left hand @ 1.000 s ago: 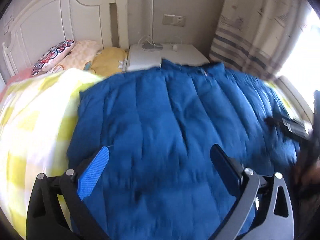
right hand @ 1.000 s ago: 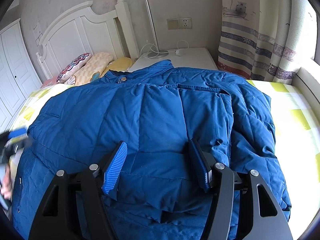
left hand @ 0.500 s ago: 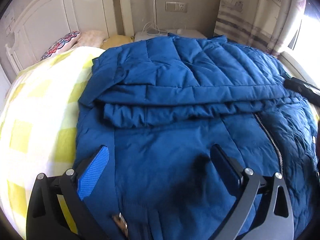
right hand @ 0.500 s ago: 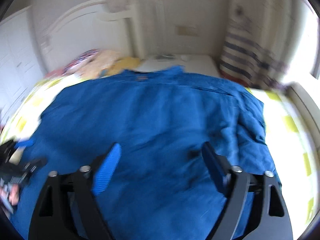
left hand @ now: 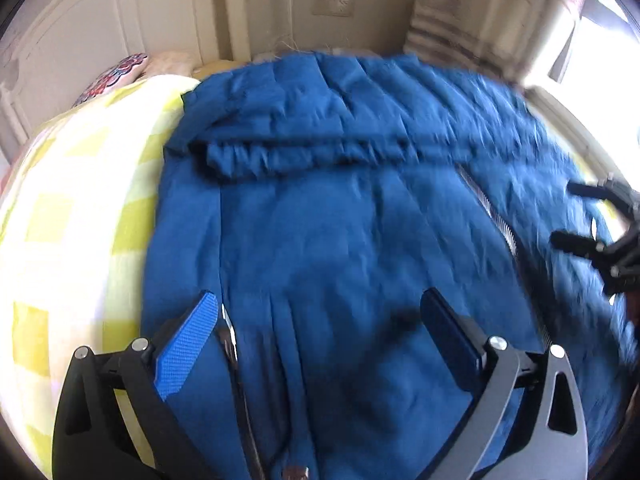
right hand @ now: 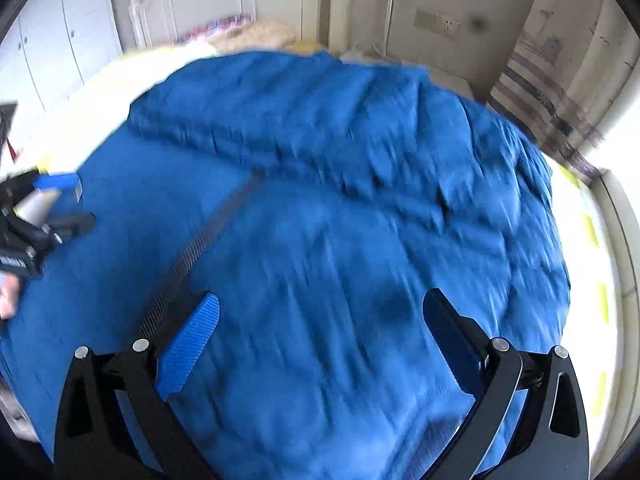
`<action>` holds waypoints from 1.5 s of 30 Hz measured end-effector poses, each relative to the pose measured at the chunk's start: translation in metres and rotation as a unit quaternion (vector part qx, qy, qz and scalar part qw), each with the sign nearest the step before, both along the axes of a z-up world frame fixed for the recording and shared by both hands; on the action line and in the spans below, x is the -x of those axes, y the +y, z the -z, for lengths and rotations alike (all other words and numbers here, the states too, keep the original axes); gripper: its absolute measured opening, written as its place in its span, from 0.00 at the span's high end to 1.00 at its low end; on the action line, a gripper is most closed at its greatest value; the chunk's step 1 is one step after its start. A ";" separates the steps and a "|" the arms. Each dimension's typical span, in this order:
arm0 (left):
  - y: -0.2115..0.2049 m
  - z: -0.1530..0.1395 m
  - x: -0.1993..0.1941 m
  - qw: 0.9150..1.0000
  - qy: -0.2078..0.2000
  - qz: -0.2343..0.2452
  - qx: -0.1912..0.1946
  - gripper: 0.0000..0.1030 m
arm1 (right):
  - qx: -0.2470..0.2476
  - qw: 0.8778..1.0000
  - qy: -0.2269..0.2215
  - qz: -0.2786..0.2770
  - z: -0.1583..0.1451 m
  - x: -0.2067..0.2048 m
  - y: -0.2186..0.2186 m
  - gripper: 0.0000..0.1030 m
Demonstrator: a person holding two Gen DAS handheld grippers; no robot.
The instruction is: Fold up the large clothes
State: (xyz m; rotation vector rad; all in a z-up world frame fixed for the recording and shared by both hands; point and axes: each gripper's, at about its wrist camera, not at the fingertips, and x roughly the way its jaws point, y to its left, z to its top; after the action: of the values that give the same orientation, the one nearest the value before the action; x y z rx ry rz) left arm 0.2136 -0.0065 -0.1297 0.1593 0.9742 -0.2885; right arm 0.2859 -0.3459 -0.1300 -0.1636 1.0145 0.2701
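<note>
Left wrist view: left tool (left hand: 320, 316) spread wide, holding nothing. Right tool (right hand: 320, 316) opening, nothing between its jaws. Just past both, blue coat (left hand: 340, 208) flat on the bed (left hand: 72, 208), zip open. Farther up, one flap folded over. More folds probably left.

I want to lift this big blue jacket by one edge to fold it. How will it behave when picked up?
The jacket is puffy and quilted, so it is probably floppy and will sag from wherever it is gripped. It looks light for its bulk. Its shell has a slight sheen, so it may slide on the checked bedspread, and the folded-over part could slip open.
</note>
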 end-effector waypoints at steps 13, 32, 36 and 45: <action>0.016 0.014 0.045 1.000 0.017 0.012 0.005 0.02 | -0.012 1.000 -0.005 -0.024 0.014 0.059 -0.014 0.04; 0.048 -0.015 0.124 0.998 -0.039 -0.005 0.058 0.02 | -0.004 0.998 -0.061 -0.008 -0.016 0.165 -0.023 0.05; 0.032 -0.009 0.146 0.997 -0.033 0.031 0.059 0.02 | -0.017 0.998 -0.050 -0.045 -0.006 0.182 -0.009 0.05; 0.024 -0.013 0.168 0.996 -0.050 0.045 0.062 0.02 | -0.042 0.996 -0.073 -0.034 -0.013 0.206 -0.006 0.05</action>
State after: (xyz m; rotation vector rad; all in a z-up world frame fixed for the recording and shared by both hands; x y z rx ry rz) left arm 0.0452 0.0180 -0.1169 0.1023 0.8487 -0.4184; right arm 0.0801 -0.3524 -0.1165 -0.1399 0.8525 0.3567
